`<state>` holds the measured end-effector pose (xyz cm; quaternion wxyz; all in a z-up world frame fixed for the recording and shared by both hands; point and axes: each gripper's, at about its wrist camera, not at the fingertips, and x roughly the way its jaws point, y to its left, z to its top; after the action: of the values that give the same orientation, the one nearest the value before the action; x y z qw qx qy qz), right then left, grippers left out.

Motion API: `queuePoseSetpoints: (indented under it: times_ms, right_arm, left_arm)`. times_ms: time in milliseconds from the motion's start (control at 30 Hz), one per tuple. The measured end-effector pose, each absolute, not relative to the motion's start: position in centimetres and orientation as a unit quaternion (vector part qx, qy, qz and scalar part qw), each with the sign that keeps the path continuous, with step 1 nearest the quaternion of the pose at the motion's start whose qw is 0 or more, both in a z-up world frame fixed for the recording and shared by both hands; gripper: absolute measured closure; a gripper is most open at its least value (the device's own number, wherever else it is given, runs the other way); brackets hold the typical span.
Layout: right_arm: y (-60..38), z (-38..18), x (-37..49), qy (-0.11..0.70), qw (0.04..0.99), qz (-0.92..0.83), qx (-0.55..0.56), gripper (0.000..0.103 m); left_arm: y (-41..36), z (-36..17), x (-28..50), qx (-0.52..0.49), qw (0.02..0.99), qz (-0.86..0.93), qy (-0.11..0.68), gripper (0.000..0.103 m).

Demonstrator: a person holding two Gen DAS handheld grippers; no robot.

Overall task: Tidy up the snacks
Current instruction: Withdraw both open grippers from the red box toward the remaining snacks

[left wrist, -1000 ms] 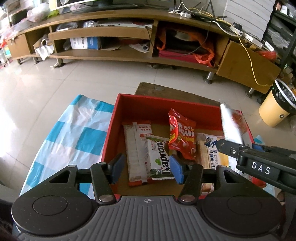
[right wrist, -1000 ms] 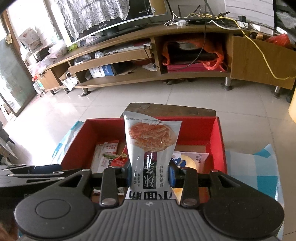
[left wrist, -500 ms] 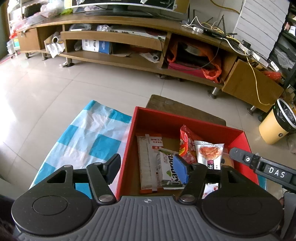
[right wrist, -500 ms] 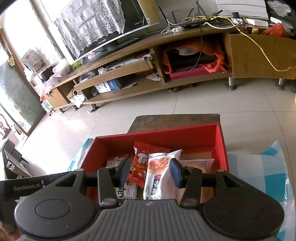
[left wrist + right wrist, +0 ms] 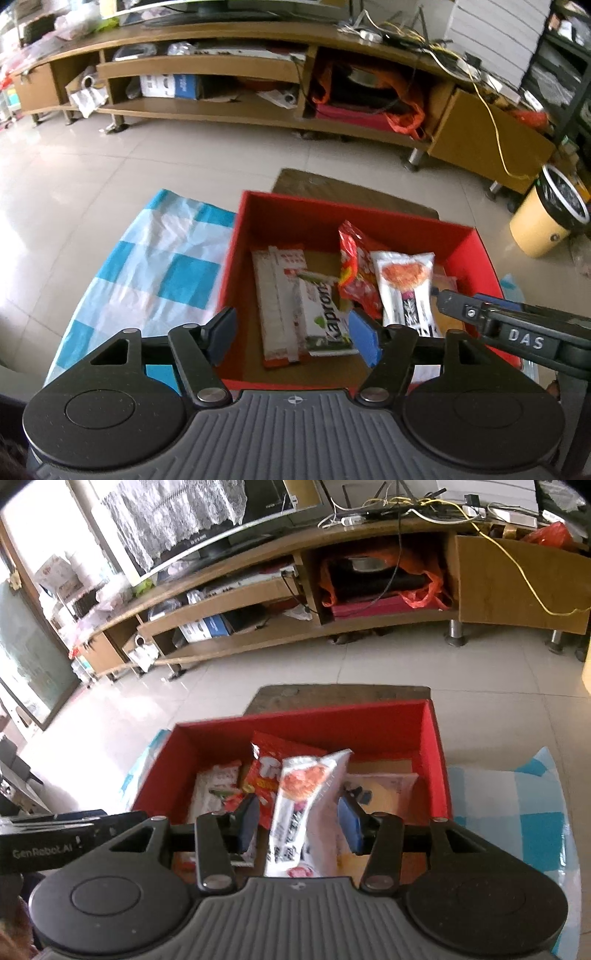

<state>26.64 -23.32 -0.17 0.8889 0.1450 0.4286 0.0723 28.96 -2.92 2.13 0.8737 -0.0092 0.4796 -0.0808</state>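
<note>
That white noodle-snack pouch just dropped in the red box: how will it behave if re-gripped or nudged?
Probably floppy: the white pouch is thin film and leans on the red chip bag rather than standing alone. Likely light for its size, puffed and sitting atop other packets in the red box. Its glossy surface may slip, so a nudge would probably tip it flat.

The left tool (image 5: 291,336) points forward and down, its blue-padded fingers (image 5: 364,339) spread wide with nothing between them. The right tool (image 5: 297,821) sits just beside it, likewise tilted down, fingers apart and gripping nothing.
</note>
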Motion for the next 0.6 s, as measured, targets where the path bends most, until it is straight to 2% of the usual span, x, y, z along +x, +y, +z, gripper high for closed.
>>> queuePoseSetpoints:
  times_ms: [600]
  right_arm:
    - [-25.8,0.1,21.4,0.449,0.883,0.047,0.13,0.058]
  left_arm:
    - [-5.7,0.1,23.8,0.028,0.847,-0.123,0.516,0.026]
